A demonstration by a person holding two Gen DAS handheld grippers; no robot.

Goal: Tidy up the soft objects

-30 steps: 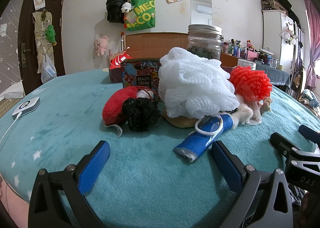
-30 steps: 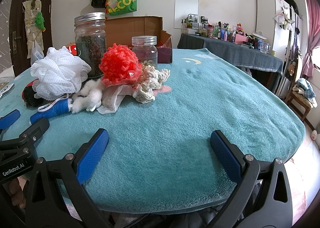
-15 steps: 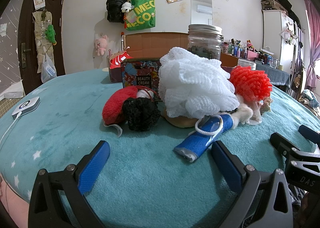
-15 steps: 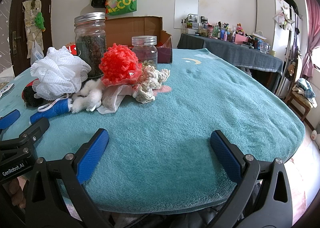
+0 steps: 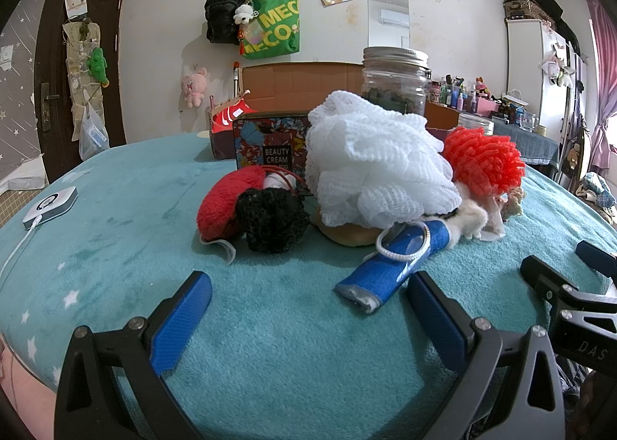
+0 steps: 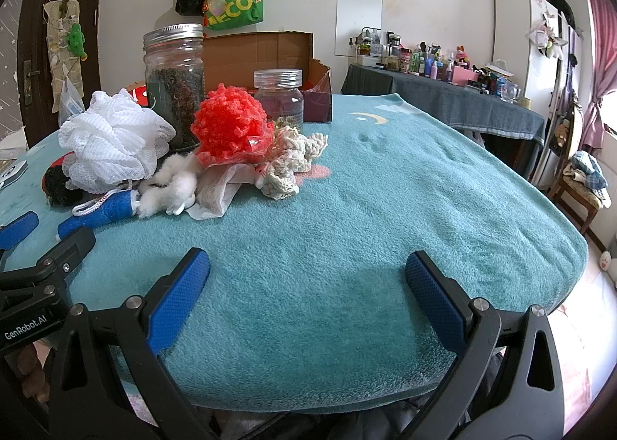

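A pile of soft things lies on the teal blanket (image 5: pixel 115 231): a white mesh puff (image 5: pixel 370 166), a red-orange puff (image 5: pixel 484 160), a red pad (image 5: pixel 223 204), a black pom (image 5: pixel 272 220), a blue roll with a white cord loop (image 5: pixel 389 266), cotton wool (image 6: pixel 169 189) and a cream crochet piece (image 6: pixel 293 158). My left gripper (image 5: pixel 308 309) is open and empty, just in front of the pile. My right gripper (image 6: pixel 308 285) is open and empty, over bare blanket to the right of the pile.
A tall glass jar (image 6: pixel 175 85), a smaller jar (image 6: pixel 279 96), a "Beauty Cream" tin (image 5: pixel 270 147) and an open cardboard box (image 6: pixel 258 58) stand behind the pile. A white device with a cable (image 5: pixel 50 206) lies at the left. The table edge (image 6: pixel 540 282) falls off at right.
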